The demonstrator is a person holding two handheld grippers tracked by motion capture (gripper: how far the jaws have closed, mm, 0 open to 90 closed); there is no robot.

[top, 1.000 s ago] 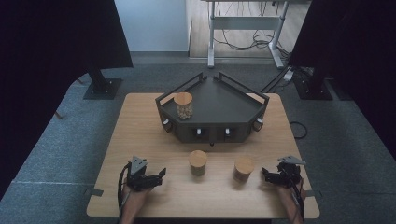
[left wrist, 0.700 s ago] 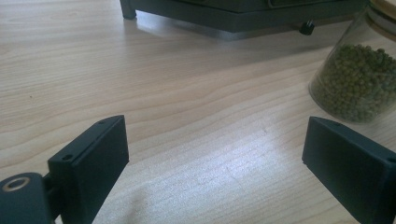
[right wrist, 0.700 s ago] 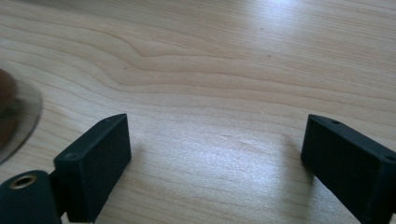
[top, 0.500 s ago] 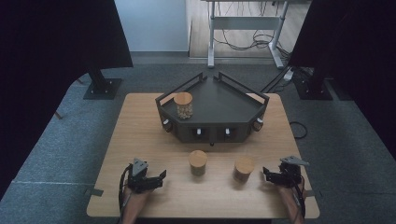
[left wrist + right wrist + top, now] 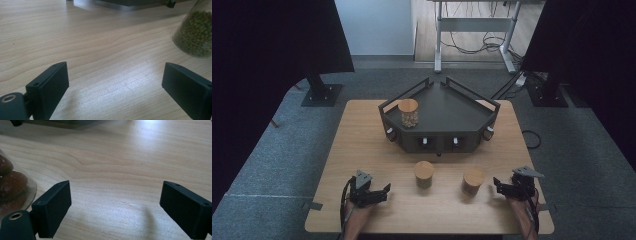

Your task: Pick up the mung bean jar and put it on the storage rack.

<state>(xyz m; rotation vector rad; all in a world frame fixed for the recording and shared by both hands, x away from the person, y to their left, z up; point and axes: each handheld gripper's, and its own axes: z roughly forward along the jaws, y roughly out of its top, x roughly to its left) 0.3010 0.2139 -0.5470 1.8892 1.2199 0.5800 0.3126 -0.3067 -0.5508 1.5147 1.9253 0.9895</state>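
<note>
Jars on the table (image 5: 362, 135): we note one of green beans (image 5: 424, 173) mid-front and one of brown lumps (image 5: 473, 181) right of it, both standing apart from our grippers. Left gripper (image 5: 382, 192) fingers released, nothing between. Right gripper (image 5: 498, 184) fingers have just been closing, released, nothing between.

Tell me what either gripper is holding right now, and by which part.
Nothing is held. The left gripper and the right gripper both rest on the table with jaws apart and bare wood between them, beside the two jars.
</note>
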